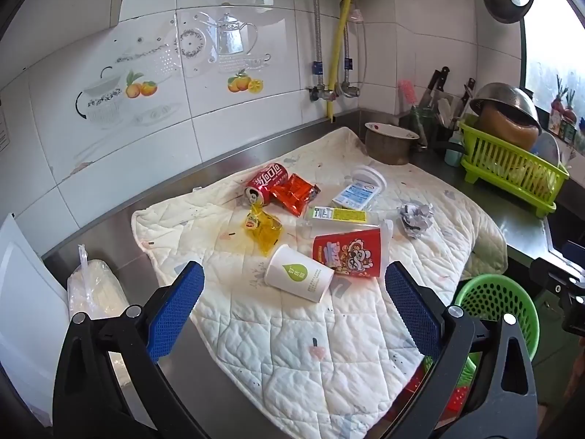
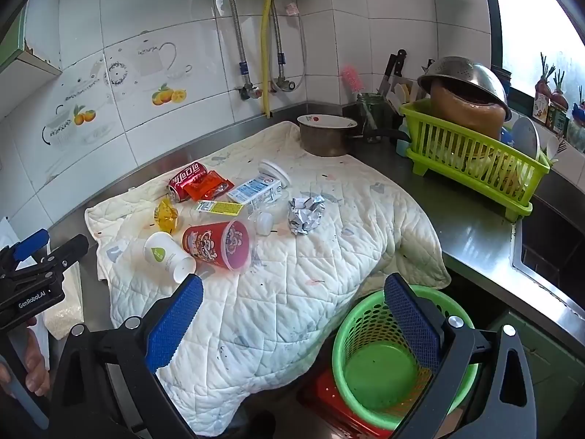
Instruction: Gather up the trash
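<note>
Collecting has not begun: both the left gripper (image 1: 294, 281) and right gripper (image 2: 292, 292) are wide and empty, trash such as the white cup (image 1: 298, 273) lies mid-frame on the quilted cloth (image 1: 329, 347), and the green basket (image 2: 369, 333) waits lower right, so next comes closing on one piece.

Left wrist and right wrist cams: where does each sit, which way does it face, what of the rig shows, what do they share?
Left wrist: on the left tongs, above the counter's near edge, facing the tiled wall over the trash; own blue pads open, right rig at far right.
Right wrist: on the right tongs, further right, over the green basket; own pads open, left tongs and fingers at left.
Shared: white quilt, red cup, white cup, cola can, dish rack.
</note>
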Action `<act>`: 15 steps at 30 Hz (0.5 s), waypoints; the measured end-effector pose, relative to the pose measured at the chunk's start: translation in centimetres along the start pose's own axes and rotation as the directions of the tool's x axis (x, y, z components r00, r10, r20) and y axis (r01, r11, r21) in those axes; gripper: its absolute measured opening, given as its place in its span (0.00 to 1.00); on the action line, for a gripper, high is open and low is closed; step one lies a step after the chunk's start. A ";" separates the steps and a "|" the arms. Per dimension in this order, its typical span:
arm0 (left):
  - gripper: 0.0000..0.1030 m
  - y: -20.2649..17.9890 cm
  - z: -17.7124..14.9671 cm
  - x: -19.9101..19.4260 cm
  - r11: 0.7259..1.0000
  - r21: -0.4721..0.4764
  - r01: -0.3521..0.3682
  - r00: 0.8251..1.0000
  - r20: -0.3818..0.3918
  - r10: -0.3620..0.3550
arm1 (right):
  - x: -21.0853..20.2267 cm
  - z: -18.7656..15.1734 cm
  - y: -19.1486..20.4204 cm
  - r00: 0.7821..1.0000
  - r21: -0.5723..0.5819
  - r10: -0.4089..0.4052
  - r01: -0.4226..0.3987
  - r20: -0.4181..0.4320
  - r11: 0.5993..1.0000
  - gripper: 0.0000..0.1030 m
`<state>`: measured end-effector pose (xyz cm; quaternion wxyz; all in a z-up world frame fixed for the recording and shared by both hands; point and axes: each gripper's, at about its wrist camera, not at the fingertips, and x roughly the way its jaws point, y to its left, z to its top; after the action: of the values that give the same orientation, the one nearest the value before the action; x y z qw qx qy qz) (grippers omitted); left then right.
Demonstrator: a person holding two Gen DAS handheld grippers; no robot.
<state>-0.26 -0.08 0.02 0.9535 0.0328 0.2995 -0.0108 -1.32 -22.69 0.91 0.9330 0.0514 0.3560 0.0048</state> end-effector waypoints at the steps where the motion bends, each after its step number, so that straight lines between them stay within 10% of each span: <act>1: 0.95 0.1 0.0 0.0 1.000 0.000 0.002 1.000 -0.002 -0.002 | 0.0 0.0 0.0 1.000 -0.001 -0.001 0.001 0.000 1.000 0.93; 15: 0.95 -0.1 0.0 0.4 1.000 0.001 -0.006 1.000 -0.001 0.006 | 0.0 0.1 -0.1 1.000 -0.002 0.002 -0.002 0.000 1.000 0.93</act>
<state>0.06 -0.18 -0.17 0.9534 0.0340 0.2997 -0.0078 -1.24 -22.83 1.01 0.9331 0.0510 0.3558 0.0060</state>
